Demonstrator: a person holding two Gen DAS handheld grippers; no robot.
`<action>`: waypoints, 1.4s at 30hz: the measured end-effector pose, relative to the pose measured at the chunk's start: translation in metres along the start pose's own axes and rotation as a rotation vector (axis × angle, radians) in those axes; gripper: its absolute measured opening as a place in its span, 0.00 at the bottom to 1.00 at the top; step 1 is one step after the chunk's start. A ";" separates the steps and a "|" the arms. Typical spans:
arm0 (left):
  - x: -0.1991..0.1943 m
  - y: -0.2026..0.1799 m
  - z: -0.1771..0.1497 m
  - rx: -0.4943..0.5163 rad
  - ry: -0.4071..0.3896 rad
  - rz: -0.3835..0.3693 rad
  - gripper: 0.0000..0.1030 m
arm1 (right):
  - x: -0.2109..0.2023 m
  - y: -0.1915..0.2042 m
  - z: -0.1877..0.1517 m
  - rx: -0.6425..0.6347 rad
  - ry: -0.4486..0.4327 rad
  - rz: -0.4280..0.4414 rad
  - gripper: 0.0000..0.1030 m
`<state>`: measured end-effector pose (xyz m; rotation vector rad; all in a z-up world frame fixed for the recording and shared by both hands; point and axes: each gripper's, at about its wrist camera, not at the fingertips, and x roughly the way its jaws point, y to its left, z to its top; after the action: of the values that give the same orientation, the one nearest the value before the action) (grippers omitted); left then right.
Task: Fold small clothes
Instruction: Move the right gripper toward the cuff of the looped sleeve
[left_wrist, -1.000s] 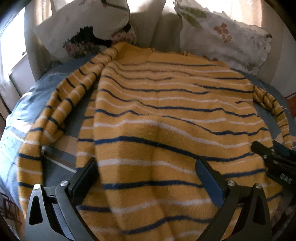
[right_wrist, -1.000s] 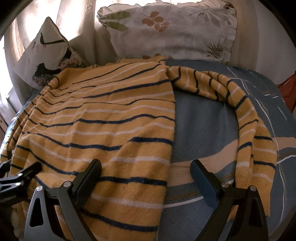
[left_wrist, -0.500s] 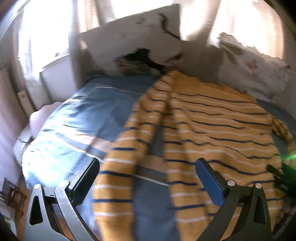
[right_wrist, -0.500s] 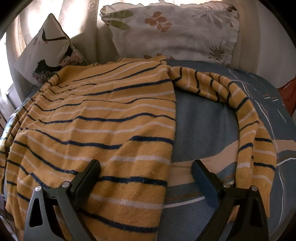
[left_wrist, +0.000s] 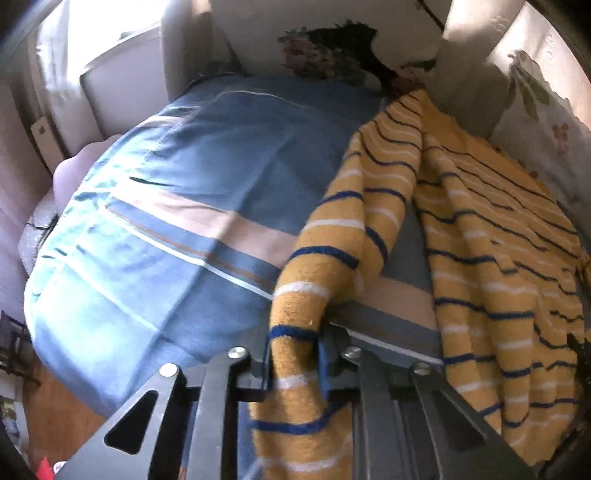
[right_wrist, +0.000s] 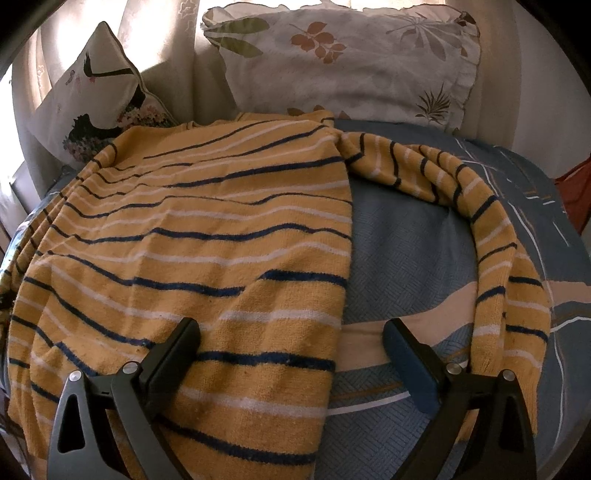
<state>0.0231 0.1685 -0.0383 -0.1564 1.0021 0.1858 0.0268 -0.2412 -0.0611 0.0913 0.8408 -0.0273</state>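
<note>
**Left tongs close on the sleeve, and the fold is only just starting**

The left tongs (left_wrist: 293, 363) are closing, and between their pads is the cuff end of the left sleeve (left_wrist: 332, 258) of the yellow striped sweater (right_wrist: 192, 258); the knit is pinched there and bunches up above the grip. The right tongs (right_wrist: 291, 354) hang wide open over the sweater's lower hem, one finger above the knit and the other above bare sheet, gripping nothing.

The sweater lies spread flat across the middle of the bed (left_wrist: 177, 206), collar toward the head end and hem at the near edge. Its right sleeve (right_wrist: 491, 236) curves out in a loose arc toward the bed's right side, untouched. By my reading no fold is laid yet: both sleeves need to come in over the body, then the body needs doubling.

Around it, a bird-print cushion (right_wrist: 96, 107) and a leaf-print pillow (right_wrist: 351, 62) crowd the head end, close behind the collar. They could be in the way if the sweater slides upward. The bed's left side is open sheet.
</note>
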 end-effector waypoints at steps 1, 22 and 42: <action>-0.004 0.007 0.006 -0.019 -0.020 0.036 0.16 | 0.000 0.000 0.000 0.000 0.000 0.000 0.98; -0.051 0.017 -0.014 -0.138 -0.141 -0.143 0.52 | 0.003 0.001 0.001 -0.008 0.007 0.002 1.00; -0.036 -0.020 -0.053 -0.157 -0.027 -0.307 0.06 | -0.045 -0.060 -0.008 0.151 -0.103 0.046 1.00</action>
<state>-0.0346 0.1345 -0.0347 -0.4468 0.9244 -0.0143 -0.0128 -0.3008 -0.0368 0.2488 0.7330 -0.0518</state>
